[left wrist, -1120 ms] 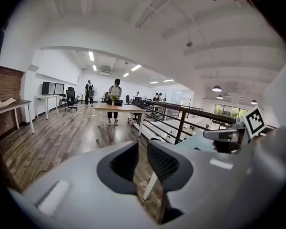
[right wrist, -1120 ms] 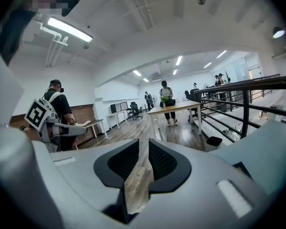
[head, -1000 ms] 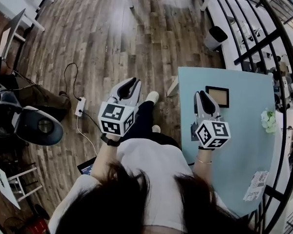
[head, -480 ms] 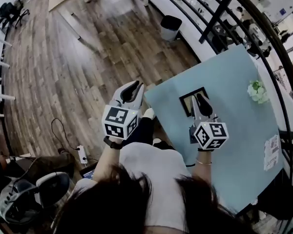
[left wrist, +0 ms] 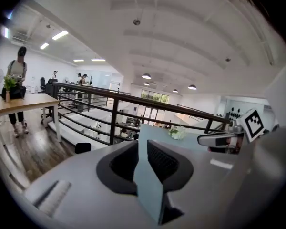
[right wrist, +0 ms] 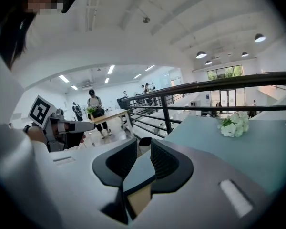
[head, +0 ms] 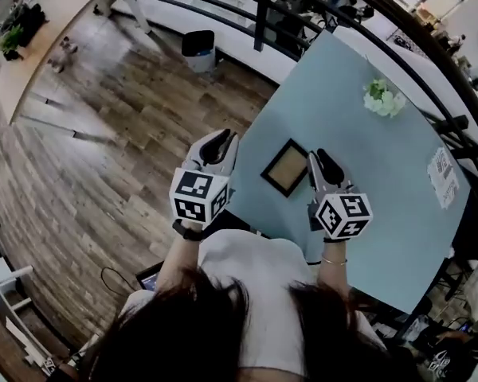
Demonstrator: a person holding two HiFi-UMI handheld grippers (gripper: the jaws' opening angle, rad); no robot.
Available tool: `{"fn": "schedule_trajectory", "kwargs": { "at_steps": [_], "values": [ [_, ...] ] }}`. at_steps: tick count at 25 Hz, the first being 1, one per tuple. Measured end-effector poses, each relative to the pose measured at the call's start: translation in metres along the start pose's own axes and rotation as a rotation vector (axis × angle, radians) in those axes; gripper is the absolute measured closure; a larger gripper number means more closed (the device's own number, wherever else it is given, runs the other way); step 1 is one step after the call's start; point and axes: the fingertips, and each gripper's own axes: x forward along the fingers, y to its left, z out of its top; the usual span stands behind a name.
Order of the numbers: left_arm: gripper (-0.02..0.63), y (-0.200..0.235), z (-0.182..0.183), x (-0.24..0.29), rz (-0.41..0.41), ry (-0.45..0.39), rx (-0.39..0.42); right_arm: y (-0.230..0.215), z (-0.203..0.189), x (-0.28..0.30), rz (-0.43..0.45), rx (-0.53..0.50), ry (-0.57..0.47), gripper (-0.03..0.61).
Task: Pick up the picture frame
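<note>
The picture frame (head: 285, 167), dark-edged with a tan middle, lies flat near the left edge of the light blue table (head: 382, 213). My right gripper (head: 320, 159) hovers over the table just right of the frame, its jaws a little apart with nothing between them. In the right gripper view (right wrist: 144, 147) a corner of the frame (right wrist: 137, 200) shows through the gap below the jaws. My left gripper (head: 217, 139) hangs over the floor just left of the table's edge. It is open and empty in its own view (left wrist: 143, 144).
White flowers (head: 382, 98) stand at the table's far side and a printed sheet (head: 442, 173) lies at its right. A black railing (head: 263, 10) runs behind the table, with a bin (head: 197, 48) on the wood floor. People stand at a far desk (left wrist: 19, 101).
The whole view has swung round. The table and frame have come from the right to sit ahead, so the frame now lies between the two grippers. Both grippers swept along with the turn.
</note>
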Motion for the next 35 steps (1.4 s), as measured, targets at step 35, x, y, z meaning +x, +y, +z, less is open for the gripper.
{"fn": "schedule_trajectory", "kwargs": {
  "at_steps": [35],
  "values": [
    [0.552, -0.093, -0.049, 0.101, -0.374, 0.259, 0.09, -0.077, -0.051, -0.075, -0.323, 0.23, -0.044, 0.511]
  ]
}}
